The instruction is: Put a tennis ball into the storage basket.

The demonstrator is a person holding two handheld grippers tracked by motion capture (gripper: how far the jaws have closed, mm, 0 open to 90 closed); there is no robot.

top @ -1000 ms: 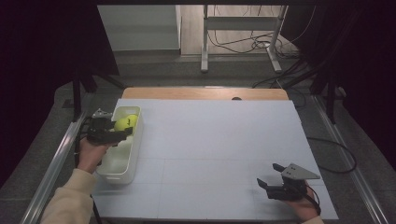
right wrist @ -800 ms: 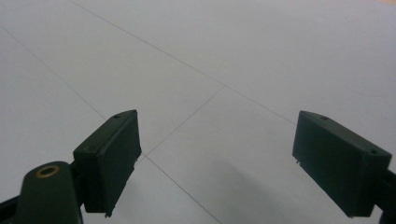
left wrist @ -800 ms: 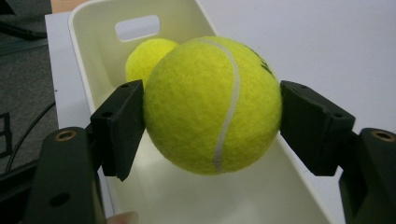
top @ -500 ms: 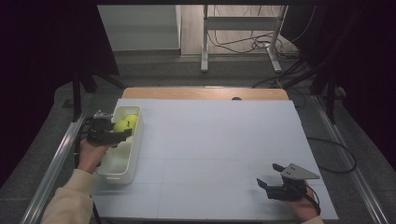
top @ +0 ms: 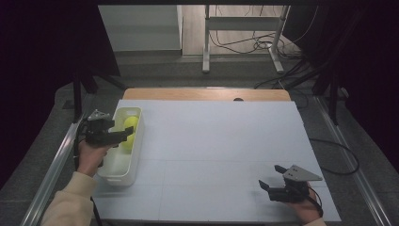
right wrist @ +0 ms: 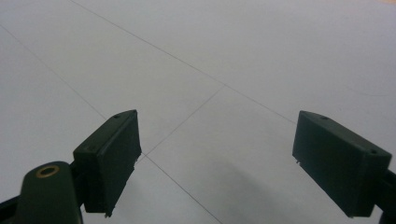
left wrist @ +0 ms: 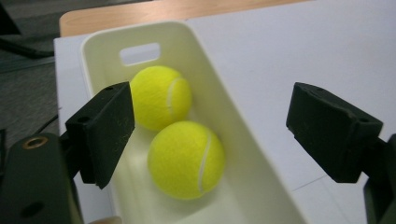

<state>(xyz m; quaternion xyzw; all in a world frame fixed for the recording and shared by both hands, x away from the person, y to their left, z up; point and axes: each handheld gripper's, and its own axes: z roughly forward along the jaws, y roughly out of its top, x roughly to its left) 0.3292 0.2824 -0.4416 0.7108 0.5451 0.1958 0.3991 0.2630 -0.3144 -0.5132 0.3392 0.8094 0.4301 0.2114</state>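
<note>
Two fuzzy yellow-green tennis balls noted inside the long white plastic tub (top: 117, 162) at the left edge of the pale grey table mat (top: 221, 155). In the left gripper view: far tennis ball (left wrist: 160, 96) lying toward the tub's end wall with the slotted handle hole, near tennis ball (left wrist: 186, 160) just in front of it, the two touching or very nearly so. Both resting on the tub floor, against or close to the wall on the mat side.

Left gripper (left wrist: 210, 140) held over the tub's far half, jaws spread wide, nothing between them. Left jaw pad hanging above the tub's outer side, right jaw pad out over the bare mat beyond the tub wall; near ball lying below and between, not touched. In the high view, left gripper (top: 124, 134) pointing across the tub at the balls, hand gripping it from the table's edge.

Right gripper (right wrist: 215, 158) parked near the mat's front right corner, jaws likewise wide apart and holding nothing; plain mat with thin ruled lines beneath. In the high view, right gripper (top: 270, 186) well apart from the tub and the balls.

Assessment: both balls lodged in the tub, no ball loose on the mat, no ball in either grip. Unclear from this moment alone whether filling or emptying is in hand. If filling, work apparently complete, withdrawal of the left gripper alone remaining. If emptying, nothing yet removed: descent onto a ball, closure and lift all outstanding.
</note>
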